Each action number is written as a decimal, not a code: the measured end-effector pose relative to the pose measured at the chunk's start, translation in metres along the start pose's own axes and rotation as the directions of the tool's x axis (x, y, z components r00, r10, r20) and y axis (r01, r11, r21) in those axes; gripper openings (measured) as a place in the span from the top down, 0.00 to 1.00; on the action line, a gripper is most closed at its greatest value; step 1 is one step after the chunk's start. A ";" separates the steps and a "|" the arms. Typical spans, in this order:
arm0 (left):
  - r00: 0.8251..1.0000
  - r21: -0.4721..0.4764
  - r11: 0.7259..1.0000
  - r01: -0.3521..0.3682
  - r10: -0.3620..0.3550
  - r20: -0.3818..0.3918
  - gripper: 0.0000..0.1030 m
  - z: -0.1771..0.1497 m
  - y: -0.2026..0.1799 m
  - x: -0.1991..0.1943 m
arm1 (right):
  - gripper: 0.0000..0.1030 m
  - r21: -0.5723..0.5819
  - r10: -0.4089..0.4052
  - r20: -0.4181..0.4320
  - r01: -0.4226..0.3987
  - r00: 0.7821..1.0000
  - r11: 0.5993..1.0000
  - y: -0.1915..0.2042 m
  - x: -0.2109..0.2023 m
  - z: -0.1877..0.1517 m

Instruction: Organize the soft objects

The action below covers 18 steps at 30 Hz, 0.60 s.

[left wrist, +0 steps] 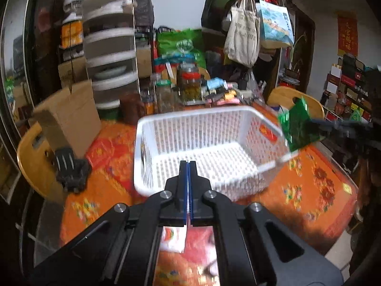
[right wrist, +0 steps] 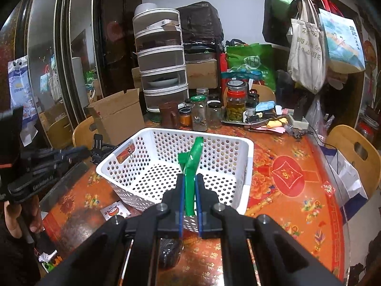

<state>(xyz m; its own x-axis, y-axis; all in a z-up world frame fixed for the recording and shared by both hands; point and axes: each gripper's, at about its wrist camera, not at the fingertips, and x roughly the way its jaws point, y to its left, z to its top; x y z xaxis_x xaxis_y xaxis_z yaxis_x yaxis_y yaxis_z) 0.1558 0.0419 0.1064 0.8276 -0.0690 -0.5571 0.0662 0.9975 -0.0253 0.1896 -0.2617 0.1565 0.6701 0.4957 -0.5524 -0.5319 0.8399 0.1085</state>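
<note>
on orange table (right wrist: 297,190), white basket (right wrist: 238,147); right gripper (right wrist: 189,178) clamps green packet (right wrist: 194,157); left gripper (left wrist: 188,164) closed, empty.

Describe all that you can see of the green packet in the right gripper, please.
The green packet is a thin, shiny pouch, plastic or foil by its look, with a zigzag-cut edge. The right gripper is shut on its lower part, so it stands roughly upright between the blue pads, leaning a little. It hangs in the air in front of the white basket, which looks empty, and touches nothing else. From the left wrist view it shows a flat face, slightly blurred.
</note>
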 end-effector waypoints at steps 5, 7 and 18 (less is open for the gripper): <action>0.995 0.014 1.000 0.018 -0.017 -0.103 0.34 -0.057 0.010 0.022 | 0.94 0.002 -0.004 0.008 0.004 1.000 1.000 -0.002 -0.010 -0.006; 0.989 0.006 1.000 0.020 -0.019 -0.147 0.21 -0.074 0.018 0.040 | 0.94 0.003 -0.002 0.011 0.002 1.000 1.000 -0.002 -0.013 -0.008; 0.945 -0.045 0.998 0.053 -0.065 -0.321 0.21 -0.120 0.044 0.113 | 0.94 0.020 0.002 0.021 -0.002 1.000 1.000 -0.004 -0.029 -0.022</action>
<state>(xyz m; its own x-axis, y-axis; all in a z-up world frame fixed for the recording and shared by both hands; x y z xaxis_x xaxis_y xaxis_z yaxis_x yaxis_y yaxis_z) 0.1853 0.0804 -0.0579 0.5988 -0.1250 -0.7911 0.0849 0.9921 -0.0924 0.1611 -0.2846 0.1534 0.6796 0.5017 -0.5352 -0.5229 0.8430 0.1261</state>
